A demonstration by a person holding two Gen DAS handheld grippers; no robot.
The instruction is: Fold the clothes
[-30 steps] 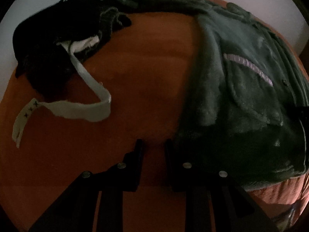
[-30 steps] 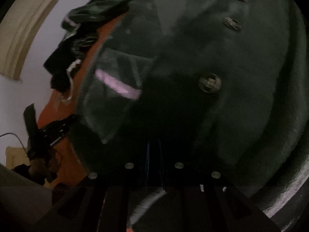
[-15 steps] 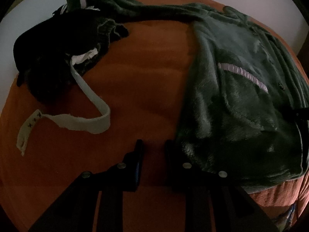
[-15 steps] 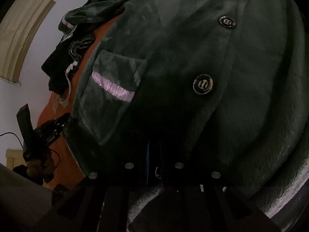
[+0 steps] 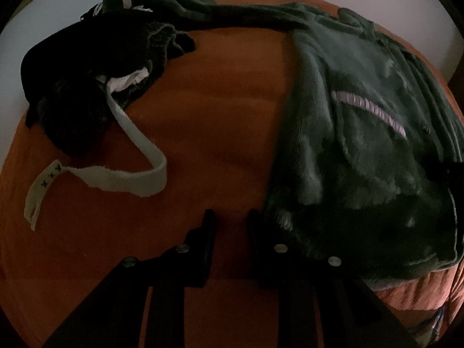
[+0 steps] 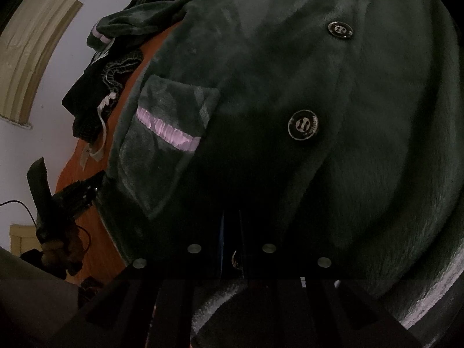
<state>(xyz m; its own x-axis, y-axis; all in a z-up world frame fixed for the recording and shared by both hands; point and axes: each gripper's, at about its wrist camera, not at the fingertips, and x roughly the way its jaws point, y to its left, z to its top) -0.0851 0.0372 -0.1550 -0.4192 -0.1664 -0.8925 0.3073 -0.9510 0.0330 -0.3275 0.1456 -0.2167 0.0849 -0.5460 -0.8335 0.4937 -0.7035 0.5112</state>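
A dark green fleece jacket (image 5: 362, 159) lies spread on the orange bedcover (image 5: 217, 101), one sleeve stretched toward the far left. Its pink-trimmed pocket (image 6: 168, 127) and a row of round buttons (image 6: 303, 124) fill the right wrist view. My left gripper (image 5: 229, 217) hovers at the jacket's left hem; its jaws stand apart with only bedcover between them. The right fingertip (image 5: 253, 220) sits against the hem. My right gripper (image 6: 232, 220) is shut on the jacket's lower edge, and fleece drapes over its fingertips.
A heap of dark clothes (image 5: 87, 72) sits at the far left of the bed, with a pale strap (image 5: 139, 150) trailing from it. The left gripper (image 6: 84, 191) and the hand (image 6: 58, 249) holding it show in the right wrist view. White wall lies behind.
The jacket's fabric shifted slightly and its blur has cleared in the right wrist view. Both grippers keep the same jaw width and stay in place.
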